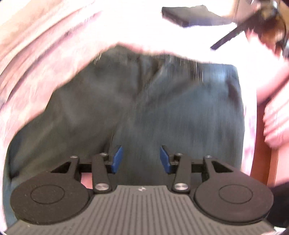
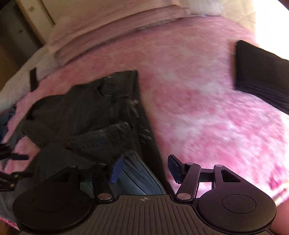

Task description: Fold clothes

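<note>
Dark denim jeans (image 1: 144, 101) lie on a fluffy pink blanket (image 1: 36, 59). My left gripper (image 1: 141, 159) is open, its blue pads apart just above the denim, holding nothing. In the right wrist view the jeans (image 2: 101, 115) lie partly folded and rumpled on the pink blanket (image 2: 198, 101), with a lighter blue folded edge near the pads. My right gripper (image 2: 145, 169) is open over the right edge of the jeans, empty. Both views are blurred by motion.
A folded black garment (image 2: 261, 76) lies on the blanket at the right; it also shows at the top of the left wrist view (image 1: 189, 16). Folded pinkish bedding (image 2: 117, 25) sits at the back. A wooden edge (image 1: 261, 148) runs along the right.
</note>
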`<state>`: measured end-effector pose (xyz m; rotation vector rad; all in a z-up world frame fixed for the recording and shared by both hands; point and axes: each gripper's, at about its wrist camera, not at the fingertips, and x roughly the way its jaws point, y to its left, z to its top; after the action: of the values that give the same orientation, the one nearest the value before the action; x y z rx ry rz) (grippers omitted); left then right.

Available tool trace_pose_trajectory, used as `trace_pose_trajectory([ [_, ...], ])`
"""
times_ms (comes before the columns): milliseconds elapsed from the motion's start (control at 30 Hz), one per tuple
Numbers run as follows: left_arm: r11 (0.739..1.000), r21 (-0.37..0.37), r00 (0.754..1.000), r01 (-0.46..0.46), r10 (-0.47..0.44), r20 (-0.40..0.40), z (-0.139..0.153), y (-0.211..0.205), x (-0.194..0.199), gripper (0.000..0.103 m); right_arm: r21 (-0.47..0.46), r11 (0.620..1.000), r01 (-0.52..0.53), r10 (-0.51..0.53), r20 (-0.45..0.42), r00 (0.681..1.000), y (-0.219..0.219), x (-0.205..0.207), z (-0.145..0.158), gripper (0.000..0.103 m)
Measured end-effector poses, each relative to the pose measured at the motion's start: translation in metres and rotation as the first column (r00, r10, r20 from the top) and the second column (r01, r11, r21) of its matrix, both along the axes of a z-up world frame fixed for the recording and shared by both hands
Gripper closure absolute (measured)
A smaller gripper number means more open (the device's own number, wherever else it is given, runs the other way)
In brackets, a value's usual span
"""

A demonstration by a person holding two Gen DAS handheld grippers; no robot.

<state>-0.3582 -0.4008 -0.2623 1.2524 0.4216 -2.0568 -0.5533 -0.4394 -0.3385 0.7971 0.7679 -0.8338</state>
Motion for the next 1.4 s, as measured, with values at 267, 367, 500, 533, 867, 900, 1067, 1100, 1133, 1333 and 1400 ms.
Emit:
trace_pose_trajectory([
  [267, 0.99, -0.015, 0.985, 0.141, -0.141, -0.1, -0.029, -0.083, -0.097, 0.057, 0.093, 0.99, -0.105, 0.091, 0.141, 0.986, -0.072, 0.039, -0.06, 0.045],
  [367, 0.982, 0.071, 0.982, 0.174, -0.168, -0.089, -0.053, -0.101, -0.114, 0.063, 0.091, 0.991, -0.101, 0.083, 0.182, 0.98, -0.085, 0.036, -0.063, 0.045],
  [500, 0.973, 0.04, 0.968, 0.226, -0.219, -0.125, -0.044, -0.094, -0.107, 0.098, 0.106, 0.988, -0.113, 0.086, 0.235, 0.968, -0.092, 0.027, -0.06, 0.046],
  [533, 0.971, 0.012, 0.962, 0.238, -0.233, -0.141, -0.037, -0.088, -0.101, 0.098, 0.11, 0.987, -0.121, 0.091, 0.247, 0.965, -0.093, 0.027, -0.06, 0.048],
  [867, 0.945, -0.124, 0.934, 0.301, -0.319, -0.163, -0.012, -0.048, -0.07, 0.099, 0.185, 0.974, -0.132, 0.077, 0.281, 0.957, -0.126, 0.061, -0.095, 0.063],
  [900, 0.947, -0.127, 0.934, 0.296, -0.315, -0.168, -0.011, -0.048, -0.07, 0.099, 0.188, 0.971, -0.147, 0.093, 0.269, 0.959, -0.126, 0.064, -0.099, 0.063],
  [1067, 0.957, -0.141, 0.94, 0.255, -0.28, -0.196, 0.003, -0.051, -0.063, 0.099, 0.227, 0.966, -0.127, 0.064, 0.267, 0.961, -0.129, 0.052, -0.095, 0.101],
  [1100, 0.961, -0.139, 0.942, 0.238, -0.264, -0.209, 0.006, -0.054, -0.061, 0.099, 0.23, 0.963, -0.137, 0.07, 0.274, 0.959, -0.129, 0.046, -0.089, 0.101],
  [1133, 0.967, -0.131, 0.944, 0.22, -0.245, -0.221, 0.007, -0.06, -0.061, 0.099, 0.217, 0.964, -0.154, 0.091, 0.273, 0.958, -0.127, 0.041, -0.082, 0.101],
  [1333, 0.988, 0.065, 0.976, 0.141, -0.128, -0.175, -0.043, -0.115, -0.087, 0.095, 0.204, 0.964, -0.169, 0.115, 0.25, 0.961, -0.121, 0.031, -0.087, 0.101],
  [1400, 0.986, 0.099, 0.981, 0.136, -0.12, -0.155, -0.059, -0.125, -0.096, 0.093, 0.21, 0.966, -0.153, 0.098, 0.249, 0.963, -0.121, 0.031, -0.095, 0.101],
])
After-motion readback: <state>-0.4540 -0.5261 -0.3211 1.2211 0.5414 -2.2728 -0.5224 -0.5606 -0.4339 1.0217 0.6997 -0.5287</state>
